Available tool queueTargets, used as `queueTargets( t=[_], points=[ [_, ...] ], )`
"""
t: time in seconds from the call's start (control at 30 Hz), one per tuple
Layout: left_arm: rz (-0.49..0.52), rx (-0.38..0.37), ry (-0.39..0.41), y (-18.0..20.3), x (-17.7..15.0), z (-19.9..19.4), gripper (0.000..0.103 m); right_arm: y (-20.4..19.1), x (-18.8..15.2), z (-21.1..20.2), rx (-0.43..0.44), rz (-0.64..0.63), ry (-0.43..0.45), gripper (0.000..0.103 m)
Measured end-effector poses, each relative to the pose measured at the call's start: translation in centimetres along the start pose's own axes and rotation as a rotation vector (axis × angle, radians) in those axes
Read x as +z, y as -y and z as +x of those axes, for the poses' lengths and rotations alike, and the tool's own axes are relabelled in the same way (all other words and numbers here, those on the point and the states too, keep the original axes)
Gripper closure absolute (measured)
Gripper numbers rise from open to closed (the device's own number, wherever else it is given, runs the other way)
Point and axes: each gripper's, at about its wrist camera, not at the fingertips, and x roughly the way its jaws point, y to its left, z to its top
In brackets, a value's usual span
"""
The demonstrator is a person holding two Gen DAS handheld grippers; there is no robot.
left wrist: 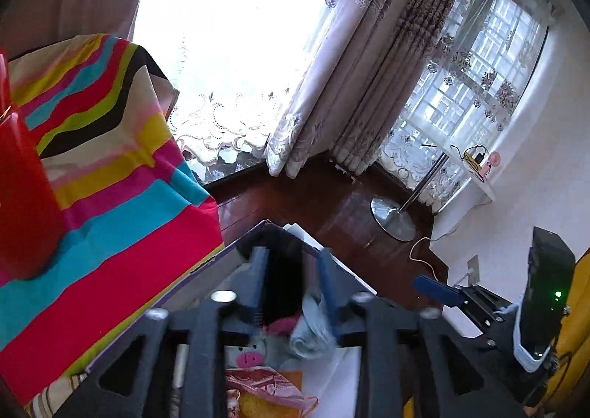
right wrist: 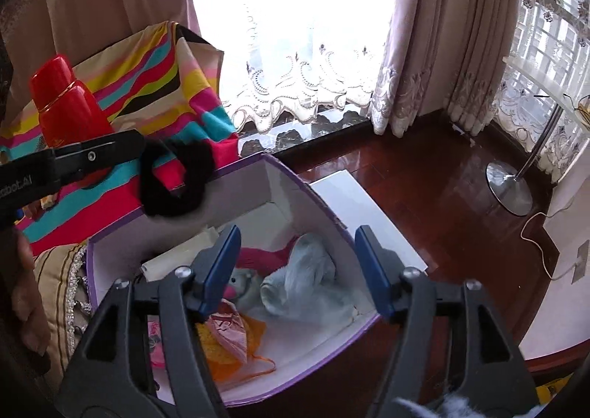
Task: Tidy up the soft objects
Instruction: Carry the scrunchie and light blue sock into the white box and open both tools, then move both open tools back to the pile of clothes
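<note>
Purple-edged white box (right wrist: pixel 309 193) holds a pale blue cloth (right wrist: pixel 306 281). Above its near wall, the right gripper (right wrist: pixel 295 270) fingers stand apart, empty. Over its far-left rim, the left gripper (left wrist: pixel 291 281) dangles a black fuzzy loop (right wrist: pixel 173 178), light and floppy; whether its fingers pinch it is unclear.

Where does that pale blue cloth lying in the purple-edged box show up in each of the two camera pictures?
Left wrist view: the pale blue cloth sits low at centre, by the right-hand fingertip of the left gripper.
Right wrist view: it lies lower centre, inside the box, between the right gripper's open fingers.
Shared landmark: the striped fabric, on the left in both.
</note>
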Motion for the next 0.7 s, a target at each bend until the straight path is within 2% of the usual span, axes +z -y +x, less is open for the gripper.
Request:
queueTargets(
  t=[0.07, 0.43, 0.7],
  points=[
    [-0.002, 0.002, 0.005, -0.2, 0.0, -0.2, 0.052, 0.2, 0.1, 0.1, 0.004, 0.009, -0.004, 0.035],
    [-0.043, 0.032, 0.03, -2.8, -0.6, -3.1, 0.052, -2.1, 0.3, -0.4, 0.033, -0.037, -0.006, 0.035],
    [-0.088, 0.085, 0.061, -6.2, -2.5, -7.1, 0.052, -6.9, 0.2, -0.3, 0.078, -0.118, -0.027, 0.035]
  ],
)
